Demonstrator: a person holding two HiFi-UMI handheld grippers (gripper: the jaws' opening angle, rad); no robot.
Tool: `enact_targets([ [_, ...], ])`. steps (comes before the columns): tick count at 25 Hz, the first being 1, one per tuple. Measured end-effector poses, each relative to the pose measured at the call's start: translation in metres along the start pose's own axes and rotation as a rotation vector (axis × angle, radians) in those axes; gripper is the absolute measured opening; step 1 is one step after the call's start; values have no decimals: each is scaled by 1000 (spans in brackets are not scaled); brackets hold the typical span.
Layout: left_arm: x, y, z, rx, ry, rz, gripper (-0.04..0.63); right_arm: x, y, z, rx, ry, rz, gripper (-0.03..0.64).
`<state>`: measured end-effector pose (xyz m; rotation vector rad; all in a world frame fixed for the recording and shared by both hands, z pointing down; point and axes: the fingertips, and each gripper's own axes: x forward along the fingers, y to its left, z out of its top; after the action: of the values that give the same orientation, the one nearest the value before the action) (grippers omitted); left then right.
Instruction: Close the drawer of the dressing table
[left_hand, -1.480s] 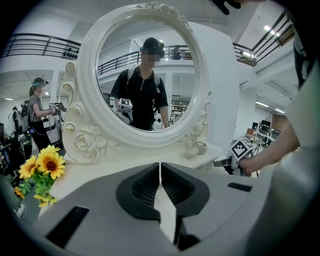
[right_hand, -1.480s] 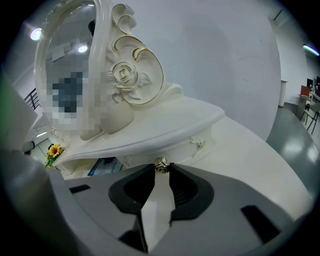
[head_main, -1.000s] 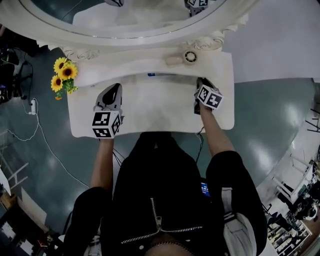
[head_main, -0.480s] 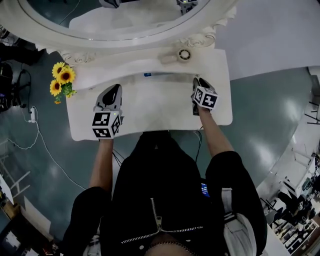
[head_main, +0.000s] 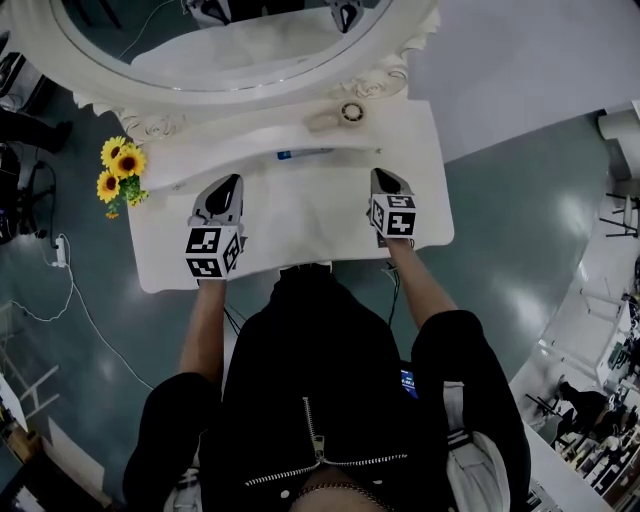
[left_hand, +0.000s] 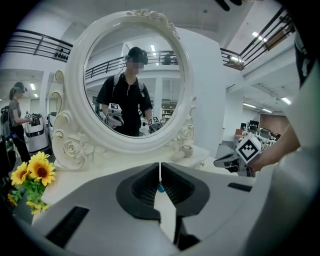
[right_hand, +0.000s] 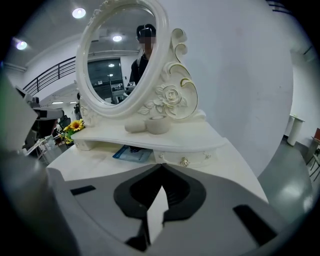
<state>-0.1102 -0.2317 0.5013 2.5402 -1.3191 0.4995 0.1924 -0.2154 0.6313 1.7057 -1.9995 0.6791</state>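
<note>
Right gripper (right_hand: 161, 170): the jaws have just been closing and now meet tip to tip with nothing between them. It is held over the right part of the dressing table top (head_main: 300, 215).
Left gripper (left_hand: 160, 167): clenched and empty, held over the left part of the top and aimed at the mirror.
Drawer (right_hand: 195, 158): sits under the right end of the raised shelf (right_hand: 200, 137), ahead of the right gripper and apart from it. Its front, with a small knob (right_hand: 185, 161), stays beneath the shelf's overhanging edge.
Beside the drawer: a blue packet (right_hand: 131, 153) lies in the open niche under the shelf, to the drawer's left.
On the shelf: a small round jar (right_hand: 158, 125) touches a pale oblong piece (right_hand: 134, 126), above the niche and drawer.
Behind: the oval mirror frame (left_hand: 75, 100), carved with roses, stands at the back edge.
Left edge: sunflowers (head_main: 118, 170) stand off the shelf's left end.
Open room: the white top shows between the two grippers. The right gripper is near the top's right edge.
Floor (head_main: 520, 230): grey-green around the table, with a cable (head_main: 80, 280) trailing at left.
</note>
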Motion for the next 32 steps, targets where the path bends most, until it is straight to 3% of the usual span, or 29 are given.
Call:
enact_targets([
  [8, -15, 1, 12, 11, -46, 5, 28, -38, 34, 58, -104, -149, 52, 3],
  [18, -35, 19, 32, 19, -107, 45, 28, -81, 77, 135, -142, -326, 125, 3],
  [32, -42, 23, 37, 18, -131, 53, 28, -85, 84, 133, -136, -336, 128, 3],
])
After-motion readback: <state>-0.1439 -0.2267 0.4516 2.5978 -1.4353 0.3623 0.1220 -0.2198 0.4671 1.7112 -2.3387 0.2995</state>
